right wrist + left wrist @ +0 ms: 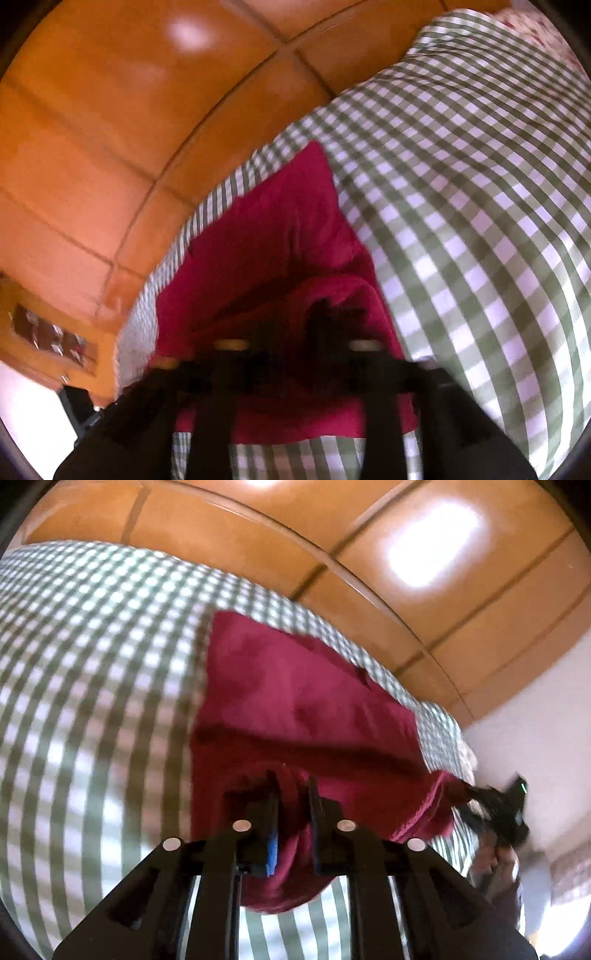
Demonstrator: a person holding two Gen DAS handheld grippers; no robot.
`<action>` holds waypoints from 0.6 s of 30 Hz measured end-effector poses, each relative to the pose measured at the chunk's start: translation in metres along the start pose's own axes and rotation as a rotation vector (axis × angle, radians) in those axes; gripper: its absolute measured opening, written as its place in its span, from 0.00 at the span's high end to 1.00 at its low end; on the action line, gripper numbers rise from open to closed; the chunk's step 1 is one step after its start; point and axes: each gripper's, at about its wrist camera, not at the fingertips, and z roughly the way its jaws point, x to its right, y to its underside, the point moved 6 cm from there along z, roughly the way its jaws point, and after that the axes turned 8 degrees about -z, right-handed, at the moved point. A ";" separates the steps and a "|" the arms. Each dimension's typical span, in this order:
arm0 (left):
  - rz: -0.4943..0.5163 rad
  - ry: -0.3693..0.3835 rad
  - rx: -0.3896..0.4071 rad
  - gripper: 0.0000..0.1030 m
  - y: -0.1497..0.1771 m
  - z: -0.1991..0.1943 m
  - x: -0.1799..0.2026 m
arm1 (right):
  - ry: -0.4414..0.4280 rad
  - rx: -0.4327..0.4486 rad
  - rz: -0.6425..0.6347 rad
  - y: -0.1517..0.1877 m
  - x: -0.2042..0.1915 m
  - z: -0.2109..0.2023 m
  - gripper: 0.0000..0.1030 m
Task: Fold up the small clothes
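Note:
A dark red garment (295, 701) lies on a green-and-white checked cover (92, 664), its near edge bunched up. My left gripper (293, 801) stands over that edge with a narrow gap between its fingers. A ridge of red cloth sits in the gap, and the blue pad (271, 845) shows bare. In the right wrist view the same garment (280, 229) rises in a hump over my right gripper (295, 332). That gripper is blurred, with its fingers apart and cloth draped around them. It also shows as a dark blur (506, 808) at the garment's right end.
Orange-brown wooden panels (258, 546) rise behind the checked cover (480, 221), which spreads wide to either side of the garment. A hand (498, 864) holds the right gripper. A white wall (535, 720) and a switch panel (51, 336) flank the wood.

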 end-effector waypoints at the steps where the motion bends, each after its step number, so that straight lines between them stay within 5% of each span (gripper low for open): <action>1: -0.018 -0.010 0.010 0.52 -0.005 -0.001 -0.003 | -0.013 0.029 0.001 0.000 0.002 -0.009 0.17; 2: -0.054 0.002 0.040 0.38 -0.011 -0.007 -0.011 | -0.019 0.035 -0.018 0.002 0.001 -0.016 0.17; 3: -0.071 0.012 0.054 0.37 -0.013 -0.012 -0.017 | -0.009 0.038 -0.042 0.009 0.004 -0.025 0.17; 8: -0.090 0.002 0.045 0.36 0.008 -0.036 -0.054 | 0.104 0.007 -0.104 0.055 0.032 -0.039 0.17; 10: -0.083 0.007 -0.002 0.37 0.031 -0.034 -0.062 | 0.116 -0.013 -0.093 0.066 0.039 -0.032 0.26; 14: -0.040 0.053 -0.029 0.35 0.060 -0.027 -0.052 | 0.137 0.018 -0.120 0.061 0.031 -0.014 0.28; 16: -0.014 0.018 -0.019 0.34 0.063 -0.022 -0.050 | 0.152 0.017 -0.163 0.058 0.022 -0.004 0.29; 18: -0.006 -0.008 -0.032 0.34 0.063 -0.012 -0.049 | 0.173 -0.010 -0.188 0.057 0.020 0.012 0.42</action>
